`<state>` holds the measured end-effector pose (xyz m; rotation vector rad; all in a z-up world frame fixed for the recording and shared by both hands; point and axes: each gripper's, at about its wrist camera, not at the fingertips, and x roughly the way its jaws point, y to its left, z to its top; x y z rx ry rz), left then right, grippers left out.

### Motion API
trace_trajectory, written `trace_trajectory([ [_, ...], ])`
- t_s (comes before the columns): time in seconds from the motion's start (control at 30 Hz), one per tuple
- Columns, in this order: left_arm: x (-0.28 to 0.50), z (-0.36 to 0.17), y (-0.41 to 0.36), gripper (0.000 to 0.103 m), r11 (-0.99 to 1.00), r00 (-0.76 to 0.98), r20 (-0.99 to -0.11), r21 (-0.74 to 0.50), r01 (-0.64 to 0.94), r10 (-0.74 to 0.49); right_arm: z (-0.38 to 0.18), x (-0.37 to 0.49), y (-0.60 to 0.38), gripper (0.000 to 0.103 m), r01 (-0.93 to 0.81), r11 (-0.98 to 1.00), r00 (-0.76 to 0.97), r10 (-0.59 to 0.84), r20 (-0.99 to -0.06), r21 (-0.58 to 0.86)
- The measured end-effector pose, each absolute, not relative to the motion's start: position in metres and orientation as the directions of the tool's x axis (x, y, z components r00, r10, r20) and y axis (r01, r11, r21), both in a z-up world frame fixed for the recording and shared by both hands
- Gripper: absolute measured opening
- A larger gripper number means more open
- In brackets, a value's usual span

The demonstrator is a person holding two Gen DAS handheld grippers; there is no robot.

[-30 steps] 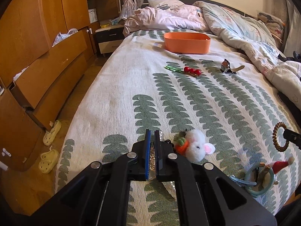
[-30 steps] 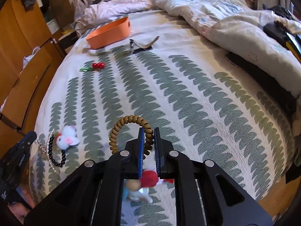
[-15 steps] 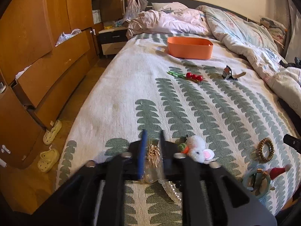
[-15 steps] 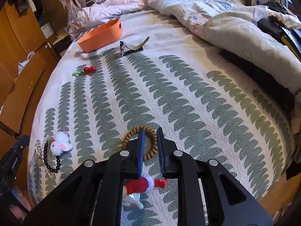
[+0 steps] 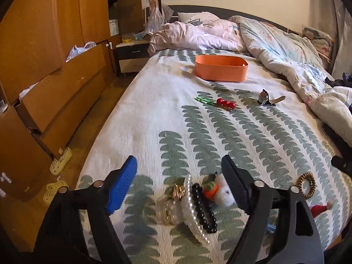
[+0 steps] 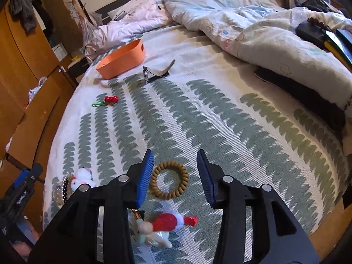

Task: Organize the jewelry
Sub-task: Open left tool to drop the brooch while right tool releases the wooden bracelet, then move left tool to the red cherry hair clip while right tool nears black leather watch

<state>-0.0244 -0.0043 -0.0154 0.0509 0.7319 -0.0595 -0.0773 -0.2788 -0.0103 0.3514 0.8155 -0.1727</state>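
Note:
My left gripper (image 5: 179, 165) is opening above a small heap on the bedspread: a gold-and-pearl piece (image 5: 189, 206), a black bead bracelet (image 5: 203, 209) and a white plush mouse charm (image 5: 222, 194). Its pads touch none of them. My right gripper (image 6: 175, 161) is opening too. A brown coil hair tie (image 6: 169, 183) lies flat between its fingers, free of the pads. A Santa-hat charm (image 6: 167, 221) rests below the jaws. Farther up the bed are red cherry clips (image 5: 225, 103), a watch (image 5: 267, 98) and an orange bin (image 5: 221, 67).
A rumpled duvet (image 6: 253, 28) covers the bed's right side, with dark objects (image 6: 316, 30) on it. Wooden drawers (image 5: 55, 92) and a nightstand (image 5: 132, 55) line the left. Slippers (image 5: 59, 160) lie on the floor by the bed's edge (image 5: 88, 165).
Both grippers went from shut to open. The left one let the gold-and-pearl piece down onto the bedspread; the right one let the brown coil hair tie drop flat.

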Motion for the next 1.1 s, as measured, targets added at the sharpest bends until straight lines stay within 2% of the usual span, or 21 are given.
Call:
trace_trajectory([
  [0.17, 0.003, -0.009, -0.011, 0.081, 0.995, 0.722, -0.69, 0.015, 0.099, -0.061, 0.004, -0.045, -0.289, 0.045, 0.276, 0.932, 0.671, -0.011, -0.741, 0.236],
  [0.43, 0.066, 0.002, -0.028, 0.081, 0.99, 0.726, -0.687, 0.083, 0.117, -0.028, 0.018, 0.045, -0.285, 0.045, 0.199, 0.967, 0.655, -0.01, -0.756, 0.16],
  [0.5, 0.087, -0.003, -0.034, 0.084, 0.99, 0.702, -0.711, 0.072, 0.123, -0.035, 0.015, 0.069, -0.283, 0.045, 0.187, 0.971, 0.65, -0.007, -0.76, 0.15],
  [0.77, 0.149, -0.023, -0.054, 0.084, 0.987, 0.658, -0.753, 0.086, 0.137, -0.026, -0.006, 0.157, -0.275, 0.045, 0.133, 0.986, 0.593, 0.001, -0.805, 0.1],
  [0.93, 0.169, -0.037, -0.065, 0.084, 0.986, 0.633, -0.773, 0.072, 0.153, -0.041, -0.021, 0.187, -0.278, 0.045, 0.117, 0.991, 0.579, -0.012, -0.816, 0.069],
  [1.1, 0.183, -0.051, -0.076, 0.084, 0.984, 0.601, -0.798, 0.064, 0.164, -0.048, -0.034, 0.206, -0.282, 0.045, 0.119, 0.987, 0.563, 0.022, -0.826, 0.107],
])
